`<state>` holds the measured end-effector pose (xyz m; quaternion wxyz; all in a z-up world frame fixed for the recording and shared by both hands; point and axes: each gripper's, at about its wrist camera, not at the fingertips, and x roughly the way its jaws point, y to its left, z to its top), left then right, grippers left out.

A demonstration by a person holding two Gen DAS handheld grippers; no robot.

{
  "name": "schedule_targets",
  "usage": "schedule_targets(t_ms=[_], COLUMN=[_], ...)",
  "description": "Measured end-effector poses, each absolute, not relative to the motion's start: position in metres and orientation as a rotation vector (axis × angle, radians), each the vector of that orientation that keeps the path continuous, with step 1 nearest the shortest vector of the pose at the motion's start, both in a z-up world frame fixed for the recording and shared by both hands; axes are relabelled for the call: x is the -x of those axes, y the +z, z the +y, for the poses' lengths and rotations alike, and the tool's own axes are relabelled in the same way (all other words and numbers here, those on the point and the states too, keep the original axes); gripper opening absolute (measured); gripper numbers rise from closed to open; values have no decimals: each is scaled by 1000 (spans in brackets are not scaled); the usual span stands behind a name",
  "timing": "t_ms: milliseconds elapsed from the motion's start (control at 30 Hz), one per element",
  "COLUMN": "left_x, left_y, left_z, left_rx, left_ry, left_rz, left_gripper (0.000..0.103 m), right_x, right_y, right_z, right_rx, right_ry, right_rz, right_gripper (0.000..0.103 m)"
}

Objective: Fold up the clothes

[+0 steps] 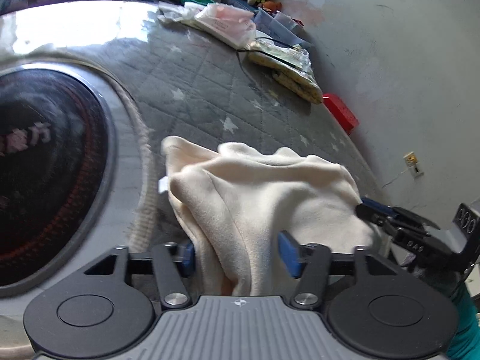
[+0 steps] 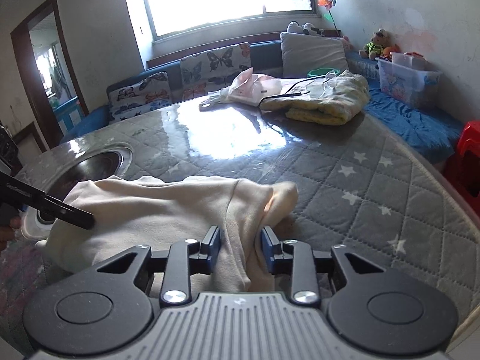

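Both hand-held grippers stood over the cream fleece garment (image 1: 255, 198), which lay bunched on the grey quilted star-print worktop (image 1: 210, 96), toward six o'clock of the surface and just beside the round steel-rimmed black cooktop recess (image 1: 45, 165) at nine o'clock. Seen from its own camera, the left hand-held gripper (image 1: 238, 255) had its blue pads standing wide, a ridge of fleece running loose between them with neither pad pressing in, so it was open. At three o'clock in that view the right hand-held gripper's (image 2: 240, 249) tips touched the garment's edge. In the right wrist view its jaws stood narrower, a fold of cloth filling the gap; the pads sat close against that fold without clearly pinching it, so I judged it slackly open, not gripping. The folded yellow patterned blanket (image 2: 324, 102) and pink plastic packet (image 2: 255, 87) lay well apart at twelve o'clock. From here the risk was that the soft heap would slump as the pads let go, undoing the fold. Fleece could also snag on a pad and drag, or slide into the cooktop recess.
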<state>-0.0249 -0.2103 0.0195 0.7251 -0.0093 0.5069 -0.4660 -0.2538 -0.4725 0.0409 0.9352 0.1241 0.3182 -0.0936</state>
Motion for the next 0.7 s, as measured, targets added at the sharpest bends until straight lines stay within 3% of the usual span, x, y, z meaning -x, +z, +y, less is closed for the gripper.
schedule_targets(t_ms=[67, 200, 267, 367, 700], left_x=[23, 21, 23, 31, 47], left_y=[25, 40, 49, 57, 49], left_z=[-203, -189, -191, -203, -266], left_rx=[-17, -25, -25, -29, -138], left_ry=[-990, -936, -938, -980, -1050], left_rz=[1085, 999, 944, 897, 857], left_gripper=[70, 67, 51, 44, 42], right_x=[256, 255, 248, 235, 187], right_y=[44, 56, 59, 59, 42], right_z=[-474, -471, -464, -454, -429], right_rx=[-248, -214, -188, -165, -92], right_ry=[-203, -223, -209, -177, -110], right_rz=[642, 586, 568, 563, 586], right_gripper=[30, 30, 31, 36, 36])
